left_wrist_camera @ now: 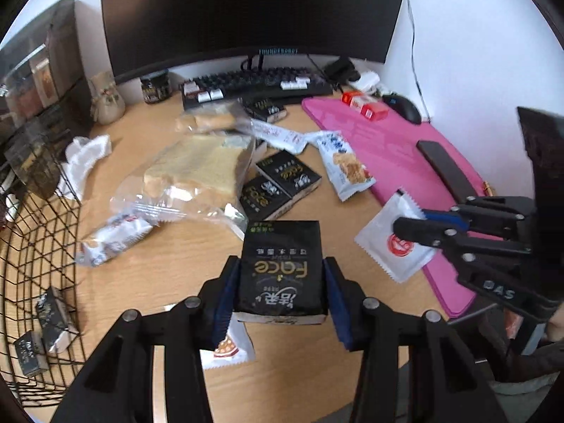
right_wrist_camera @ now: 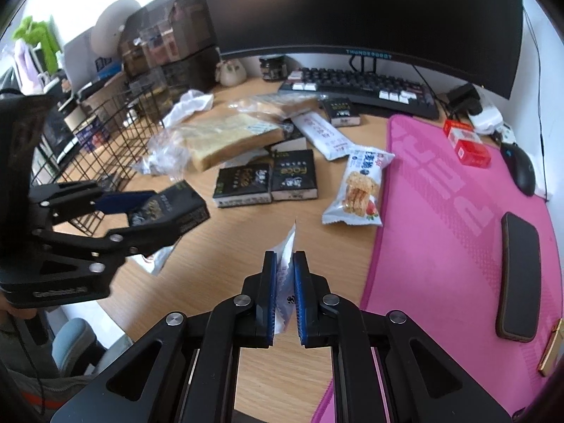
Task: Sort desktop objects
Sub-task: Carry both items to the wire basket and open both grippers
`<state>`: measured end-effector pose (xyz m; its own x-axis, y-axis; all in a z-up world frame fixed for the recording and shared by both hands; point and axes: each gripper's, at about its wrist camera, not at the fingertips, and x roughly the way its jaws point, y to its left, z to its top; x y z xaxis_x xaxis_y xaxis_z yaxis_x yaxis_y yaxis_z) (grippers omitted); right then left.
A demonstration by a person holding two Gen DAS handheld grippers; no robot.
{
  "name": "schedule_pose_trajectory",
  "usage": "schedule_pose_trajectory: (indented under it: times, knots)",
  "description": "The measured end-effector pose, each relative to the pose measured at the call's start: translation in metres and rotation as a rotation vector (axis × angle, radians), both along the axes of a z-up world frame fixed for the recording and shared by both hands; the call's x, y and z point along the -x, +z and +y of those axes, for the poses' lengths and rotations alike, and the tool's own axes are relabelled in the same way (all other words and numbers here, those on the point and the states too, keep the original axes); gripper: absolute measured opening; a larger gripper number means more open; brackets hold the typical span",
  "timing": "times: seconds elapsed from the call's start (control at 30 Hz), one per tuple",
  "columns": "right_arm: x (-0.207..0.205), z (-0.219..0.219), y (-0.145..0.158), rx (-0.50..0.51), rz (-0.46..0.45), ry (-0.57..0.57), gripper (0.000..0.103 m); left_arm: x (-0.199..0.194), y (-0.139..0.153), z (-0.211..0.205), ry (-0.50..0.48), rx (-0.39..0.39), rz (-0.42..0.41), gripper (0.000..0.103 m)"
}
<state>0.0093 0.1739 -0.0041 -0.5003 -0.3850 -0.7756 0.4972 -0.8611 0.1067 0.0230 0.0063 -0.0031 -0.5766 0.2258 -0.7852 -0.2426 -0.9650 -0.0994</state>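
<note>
- The left tongs (left_wrist_camera: 281,283) are pinching a black "Face" tissue pack (left_wrist_camera: 281,268) by its two long sides, held clear above the wooden counter (left_wrist_camera: 197,246).
- The right tongs (right_wrist_camera: 284,298) are pressed together on a thin white sachet (right_wrist_camera: 286,257), which stands on edge between the blue pads.
- Sorting is far from done: two more black tissue packs (right_wrist_camera: 266,179), a bagged loaf of sliced bread (left_wrist_camera: 197,172), a strawberry snack bar (right_wrist_camera: 359,187) and other wrappers lie loose between the wire basket (left_wrist_camera: 38,246) and the pink mat (right_wrist_camera: 440,211).
- Risk: the tissue pack is soft, so a squeeze only at its sides could let it sag or slide out on the way to the basket, where similar black packs already sit.
- Risk: the sachet is slick and gripped near one edge; a quick swing could twist it free.
- Risk: both tongs hang close together over the clutter, so crossing paths could knock one load loose or snag the bread bag's plastic.
</note>
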Motion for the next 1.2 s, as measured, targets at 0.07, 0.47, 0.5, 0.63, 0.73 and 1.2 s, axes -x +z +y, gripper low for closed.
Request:
schedule_pose_trajectory:
  times: [0.07, 0.47, 0.5, 0.63, 0.73, 1.2]
  knots:
    - [-0.002, -0.004, 0.004, 0.003, 0.01, 0.009, 0.01, -0.006, 0.008, -0.003, 0.002, 0.002, 0.019, 0.052]
    - [-0.022, -0.1, 0.075, 0.055, 0.163, 0.224, 0.011, -0.026, 0.058, -0.086, 0.196, -0.023, 0.133, 0.052]
    - [-0.026, -0.117, 0.084, 0.072, 0.178, 0.266, 0.011, -0.028, 0.062, -0.101, 0.235, -0.023, 0.144, 0.052]
    - [-0.037, -0.187, 0.105, 0.106, 0.207, 0.396, 0.011, -0.041, 0.068, -0.162, 0.404, -0.006, 0.164, 0.052]
    - [-0.041, -0.238, 0.106, 0.122, 0.183, 0.481, 0.011, -0.053, 0.064, -0.199, 0.492, -0.013, 0.153, 0.052]
    - [-0.022, -0.357, 0.05, 0.045, 0.068, 0.577, 0.011, -0.081, 0.037, -0.28, 0.646, -0.046, 0.09, 0.052]
